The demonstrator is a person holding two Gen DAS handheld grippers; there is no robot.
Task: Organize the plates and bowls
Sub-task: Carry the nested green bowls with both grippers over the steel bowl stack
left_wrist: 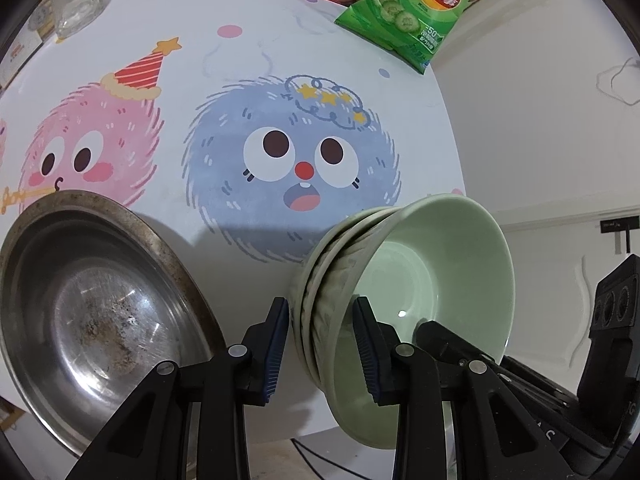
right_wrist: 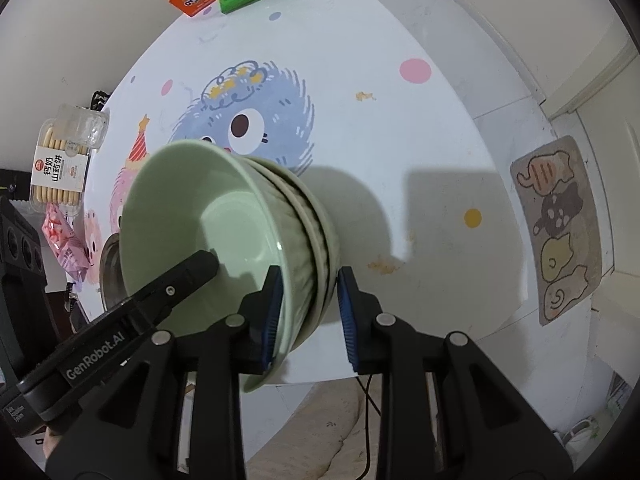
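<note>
Now | L gripper & R gripper: fingers part-open, both clamped on bowl stack walls

Cartoon-print table bearing metal pan, snacks.

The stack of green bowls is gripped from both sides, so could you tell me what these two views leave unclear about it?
- How many green bowls are nested: left wrist view, the rims overlap.
- The stack's near lower rim: right wrist view, behind the right gripper.
- Whether the stack touches the table: both views, the grippers cover its low edge.
- The steel plate: cut off by the left wrist view's edge.
</note>
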